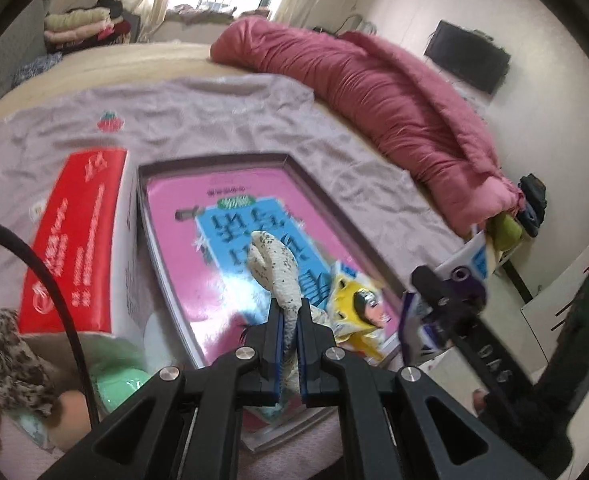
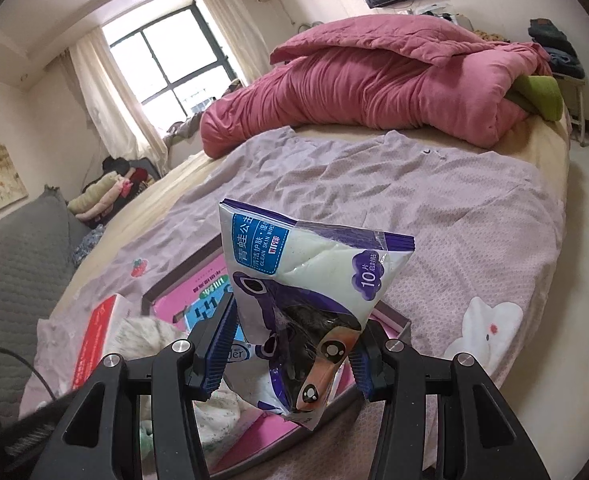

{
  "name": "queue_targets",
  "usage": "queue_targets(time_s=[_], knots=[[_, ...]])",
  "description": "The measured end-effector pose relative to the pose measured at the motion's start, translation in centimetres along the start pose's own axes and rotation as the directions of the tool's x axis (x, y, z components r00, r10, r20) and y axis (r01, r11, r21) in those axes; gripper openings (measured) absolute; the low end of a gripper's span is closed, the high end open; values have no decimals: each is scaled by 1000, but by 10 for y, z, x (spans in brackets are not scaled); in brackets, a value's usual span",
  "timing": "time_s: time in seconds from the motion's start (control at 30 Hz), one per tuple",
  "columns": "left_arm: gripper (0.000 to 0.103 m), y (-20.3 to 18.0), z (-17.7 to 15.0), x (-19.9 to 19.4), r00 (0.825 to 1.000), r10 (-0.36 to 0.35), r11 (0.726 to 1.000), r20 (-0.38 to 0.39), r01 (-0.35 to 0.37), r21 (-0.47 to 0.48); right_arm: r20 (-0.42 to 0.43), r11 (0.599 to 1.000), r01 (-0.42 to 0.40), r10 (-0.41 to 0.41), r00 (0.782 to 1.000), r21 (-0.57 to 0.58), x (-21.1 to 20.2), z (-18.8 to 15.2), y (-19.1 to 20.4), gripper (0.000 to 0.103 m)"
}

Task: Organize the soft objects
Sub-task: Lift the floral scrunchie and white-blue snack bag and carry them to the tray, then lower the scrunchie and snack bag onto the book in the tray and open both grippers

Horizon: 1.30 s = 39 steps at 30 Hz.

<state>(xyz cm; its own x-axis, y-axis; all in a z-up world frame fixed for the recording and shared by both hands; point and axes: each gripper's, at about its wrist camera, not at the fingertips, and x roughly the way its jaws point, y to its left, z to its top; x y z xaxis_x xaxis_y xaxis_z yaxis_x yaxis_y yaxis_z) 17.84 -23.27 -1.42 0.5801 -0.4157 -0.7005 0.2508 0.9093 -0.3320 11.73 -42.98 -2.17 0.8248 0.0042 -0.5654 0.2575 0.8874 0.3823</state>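
Left wrist: close above pink tray (image 1: 294, 168), facing bed | Right wrist: close behind wipes pack (image 2: 294, 280) | Shared: tray, quilt (image 1: 374, 92)

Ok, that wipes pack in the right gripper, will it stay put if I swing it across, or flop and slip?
The wipes pack is probably floppy: it creases and bulges above the right gripper. Its glossy film looks slippery, and the fingers seem to pinch only its lower part, so it may slide. It looks light, so a slow swing should probably hold.

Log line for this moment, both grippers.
left gripper: shut on speckled cloth, above pink tray | right gripper: shut on wipes pack | red box: beside tray
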Motion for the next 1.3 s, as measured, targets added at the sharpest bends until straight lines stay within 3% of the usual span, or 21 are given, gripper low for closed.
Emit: queue_targets(time_s=[0.23,0.57,0.73,1.13,1.3], knots=[[6,5,-9,23,998,30,999,-48,-29,18,-20,999,40,-40,999,-6,14,3,0,52],[6,4,-18,24,998,31,999,-62,-29,30,-184,994,94,-103,978,-52,55,-5,3,52],[6,7,-21,22,997,32,999,-68,-30,23,-225,993,105,-115,968,-56,68,-8,1,52],[6,11,-24,20,996,36,999,-78,-35,11,-230,995,90,-95,969,-31,70,-8,-1,53],[6,13,-24,17,996,40,999,-82,-39,15,-222,997,71,-75,972,-25,68,-7,-1,62]])
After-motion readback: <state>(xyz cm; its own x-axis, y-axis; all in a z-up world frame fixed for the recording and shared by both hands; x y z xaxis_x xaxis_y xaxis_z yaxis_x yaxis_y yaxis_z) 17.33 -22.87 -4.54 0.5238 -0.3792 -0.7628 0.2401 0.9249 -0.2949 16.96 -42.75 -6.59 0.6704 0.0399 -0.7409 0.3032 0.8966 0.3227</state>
